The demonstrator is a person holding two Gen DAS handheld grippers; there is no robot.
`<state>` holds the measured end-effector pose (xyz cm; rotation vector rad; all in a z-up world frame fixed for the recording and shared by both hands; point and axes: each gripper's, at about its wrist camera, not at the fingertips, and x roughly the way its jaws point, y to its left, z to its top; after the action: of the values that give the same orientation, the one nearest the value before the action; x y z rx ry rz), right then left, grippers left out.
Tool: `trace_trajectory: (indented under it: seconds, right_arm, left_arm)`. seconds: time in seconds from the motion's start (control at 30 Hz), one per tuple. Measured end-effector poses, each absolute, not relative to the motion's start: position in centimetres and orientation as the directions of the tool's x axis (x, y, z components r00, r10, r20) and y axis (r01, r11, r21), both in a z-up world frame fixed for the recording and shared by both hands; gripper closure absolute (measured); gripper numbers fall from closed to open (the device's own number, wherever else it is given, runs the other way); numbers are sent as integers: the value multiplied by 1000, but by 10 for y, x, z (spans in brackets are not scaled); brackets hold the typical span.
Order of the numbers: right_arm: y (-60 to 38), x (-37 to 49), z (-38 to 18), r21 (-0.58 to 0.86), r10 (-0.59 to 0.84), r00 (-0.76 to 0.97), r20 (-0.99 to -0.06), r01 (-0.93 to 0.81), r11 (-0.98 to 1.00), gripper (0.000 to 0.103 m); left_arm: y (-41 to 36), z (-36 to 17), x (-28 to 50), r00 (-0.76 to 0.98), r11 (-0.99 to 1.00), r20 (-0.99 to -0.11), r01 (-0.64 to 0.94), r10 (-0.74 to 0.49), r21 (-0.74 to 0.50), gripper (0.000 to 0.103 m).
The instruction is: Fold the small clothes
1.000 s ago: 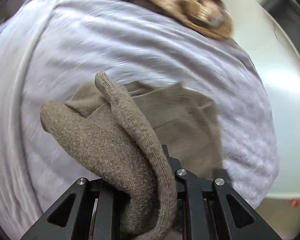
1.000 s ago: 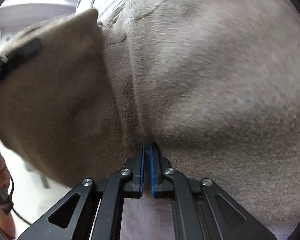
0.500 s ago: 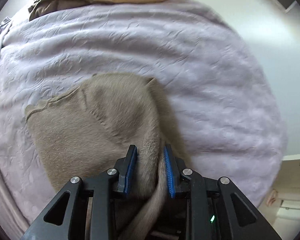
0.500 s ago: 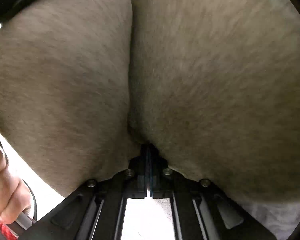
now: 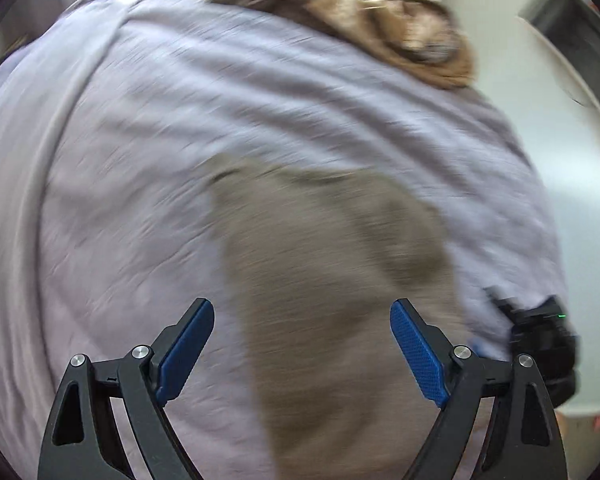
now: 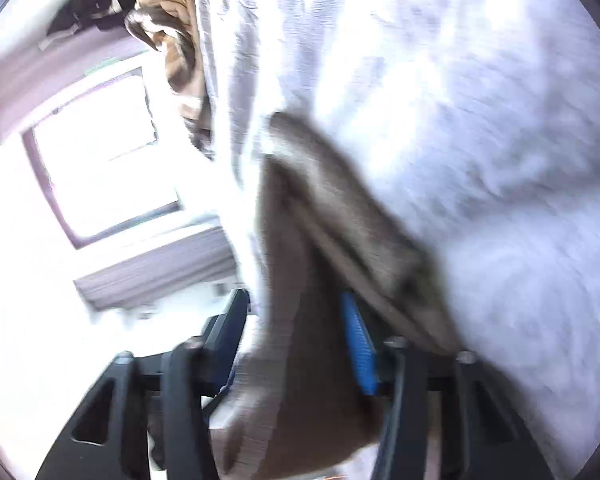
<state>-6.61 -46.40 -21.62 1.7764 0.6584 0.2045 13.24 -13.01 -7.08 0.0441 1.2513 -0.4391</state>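
A pale lilac bedspread (image 5: 148, 168), wrinkled and blurred by motion, fills the left wrist view, with a light wall and floor showing past its right edge. One taupe knit garment (image 5: 332, 280) lies flat on the bedspread, spreading from the middle of the frame down to the bottom edge. One heap of brown and tan clothes (image 5: 380, 20) sits at the far edge of the bed, well apart from the taupe piece. The left gripper (image 5: 302, 344) hangs above the garment with its two blue-padded fingers spread wide; its jaws have just been opening, and the pads press on nothing, the cloth lying below them. One dark device with a small green light (image 5: 540, 332), probably part of the other gripper, shows at the bed's right edge.

The right wrist view is tilted and strongly overexposed: one bright window (image 6: 100, 152) with a dark frame glares at left, and the same bedspread (image 6: 480, 140) covers the right half. The same garment (image 6: 332, 280) appears folded in layers, its edge running down between the two fingers of the right gripper (image 6: 296, 340). Those jaws have just been opening and stand partly apart; one blue pad (image 6: 360, 348) is visible beside the cloth, but blur hides whether either pad still presses on it. The brown heap (image 6: 176, 28) shows again at the upper left.
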Motion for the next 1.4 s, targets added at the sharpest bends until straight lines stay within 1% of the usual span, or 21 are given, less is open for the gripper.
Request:
trace_trajectory:
  seconds: [0.07,0.17,0.27,0.3,0.33,0.37,0.4,0.43,0.5,0.57,0.67,0.73,0.77,0.8,0.9,1.03,1.1,1.2,1.23,1.3,1.4]
  right_arm:
    - [-465,-52,-214,936,567,804,-178,316,-155,47]
    - [-452,-31,-206,935,650,708,-275,355,9,47]
    - [-441,1,-195,905,712,576,-403,367,215,47]
    - [-434,9,-187,889,714,541,-444,364,277,56]
    - [-432,11,-184,874,710,516,-479,355,332,69]
    - [-430,21,-178,843,689,487,-537,343,414,89]
    - [-424,14,-171,799,650,465,-601,315,513,89]
    - [-419,16,-157,776,622,476,-622,271,569,89]
    - [-413,7,-121,756,589,527,-613,175,630,89]
    - [-417,6,-102,746,564,563,-605,153,648,90]
    - [-434,0,-119,719,521,559,-644,212,661,89]
    - [-443,-4,-148,674,480,518,-708,295,677,89]
    - [-447,-7,-160,667,474,505,-721,319,674,88]
    - [-448,8,-161,672,475,505,-720,340,657,84]
    - [-458,-6,-162,687,465,526,-713,386,616,79]
    - [-461,-21,-150,591,374,492,-786,420,689,79]
    - [-457,-25,-142,522,311,465,-829,442,729,77]
    - [-462,-48,-122,494,272,469,-840,456,740,78]
    - [-463,-55,-113,500,270,481,-834,451,740,80]
    - [-455,-63,-97,509,265,512,-817,423,750,90]
    - [-437,-73,-80,525,285,537,-794,370,766,94]
  left_arm:
    - [-117,-87,136,251,938,-932,294,-261,-184,13]
    - [-103,-105,139,274,960,-939,241,-207,-141,13]
    - [-93,-118,142,285,972,-943,208,-171,-113,13]
    - [-91,-121,144,288,974,-943,196,-169,-115,13]
    - [-90,-123,146,291,976,-942,186,-167,-116,13]
    - [-90,-122,146,294,977,-942,181,-165,-115,13]
    - [-90,-120,147,299,976,-939,181,-168,-118,13]
    - [-91,-117,148,309,975,-935,185,-173,-120,13]
    - [-96,-113,147,336,971,-925,211,-176,-109,13]
    - [-108,-118,148,332,966,-929,244,-162,-81,13]
    - [-124,-131,147,348,955,-926,295,-147,-41,10]
    - [-130,-141,149,343,951,-928,308,-144,-33,10]
    - [-131,-142,150,340,951,-929,307,-143,-34,10]
    - [-130,-143,151,337,952,-931,303,-142,-36,10]
    - [-125,-139,153,344,952,-933,308,-109,3,10]
    - [-109,-138,151,342,944,-940,307,5,117,10]
    - [-92,-134,149,308,955,-951,289,-24,70,11]
    - [-79,-123,142,274,960,-956,279,-104,-25,11]
    - [-79,-120,139,273,957,-955,286,-116,-34,11]
    - [-85,-113,132,269,948,-953,314,-138,-49,11]
    - [-103,-104,121,247,930,-946,349,-210,-115,11]
